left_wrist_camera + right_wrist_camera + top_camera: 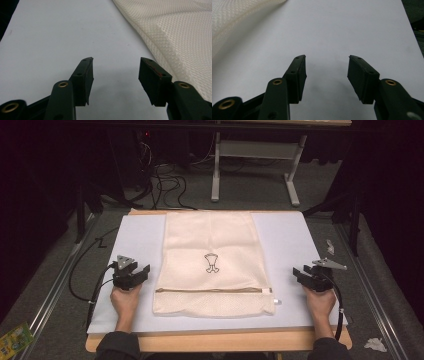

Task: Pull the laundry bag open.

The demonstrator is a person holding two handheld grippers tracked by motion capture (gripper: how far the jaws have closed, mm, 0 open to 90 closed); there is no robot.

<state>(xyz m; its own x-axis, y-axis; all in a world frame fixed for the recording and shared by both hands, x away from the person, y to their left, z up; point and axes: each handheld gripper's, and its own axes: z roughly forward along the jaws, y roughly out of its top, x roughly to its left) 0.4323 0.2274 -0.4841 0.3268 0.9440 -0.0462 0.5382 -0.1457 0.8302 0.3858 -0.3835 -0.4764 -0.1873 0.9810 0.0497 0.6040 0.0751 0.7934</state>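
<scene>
your left gripper (141,272) and right gripper (299,273) sit agape, flanking the mesh bag (212,265); next probably grab its near corners.

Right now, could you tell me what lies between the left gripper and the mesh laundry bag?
Only bare white mat separates the left gripper from the mesh laundry bag, in the high view.
</scene>
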